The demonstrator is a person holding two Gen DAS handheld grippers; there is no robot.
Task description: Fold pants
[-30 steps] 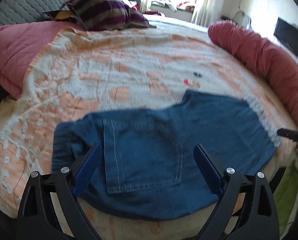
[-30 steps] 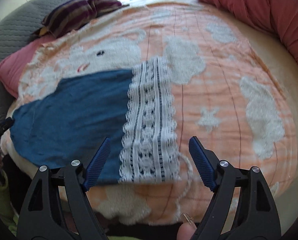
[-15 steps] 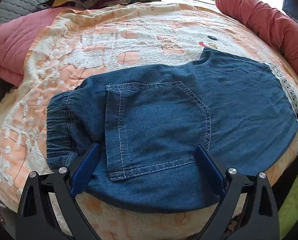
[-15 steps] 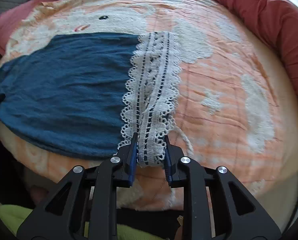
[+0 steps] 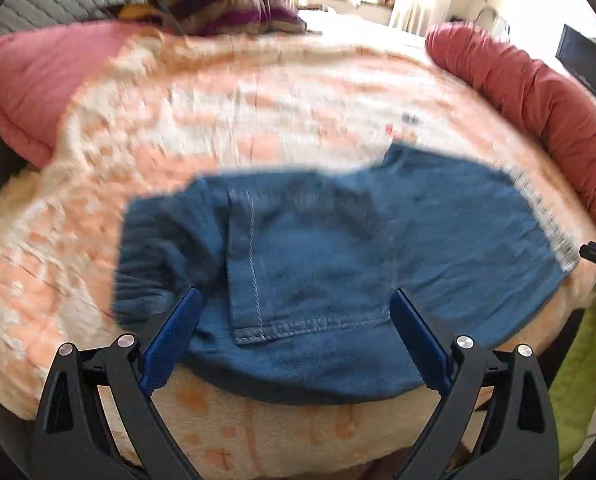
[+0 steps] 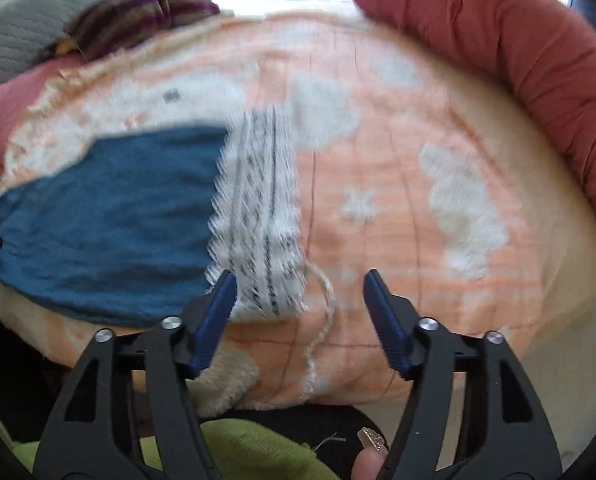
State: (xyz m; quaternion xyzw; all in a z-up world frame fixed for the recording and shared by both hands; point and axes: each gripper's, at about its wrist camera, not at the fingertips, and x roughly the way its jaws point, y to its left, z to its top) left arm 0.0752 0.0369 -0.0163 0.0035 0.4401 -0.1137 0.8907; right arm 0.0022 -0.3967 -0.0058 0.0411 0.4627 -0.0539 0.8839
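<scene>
Since the earlier frame my right gripper [image 6: 299,312] releases the lace hem [image 6: 258,216], jaws opening, empty; left gripper [image 5: 294,340] wide, empty. Risk: pants [image 5: 329,248] slip off the bed's near edge.

Both wrist views look steeply down, close, sharing the pants [image 5: 337,248] (opposite ends).

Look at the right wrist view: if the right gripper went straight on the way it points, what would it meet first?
Probably the orange blanket, just beside the lace hem of the pants; the right gripper is opening and empty.
</scene>
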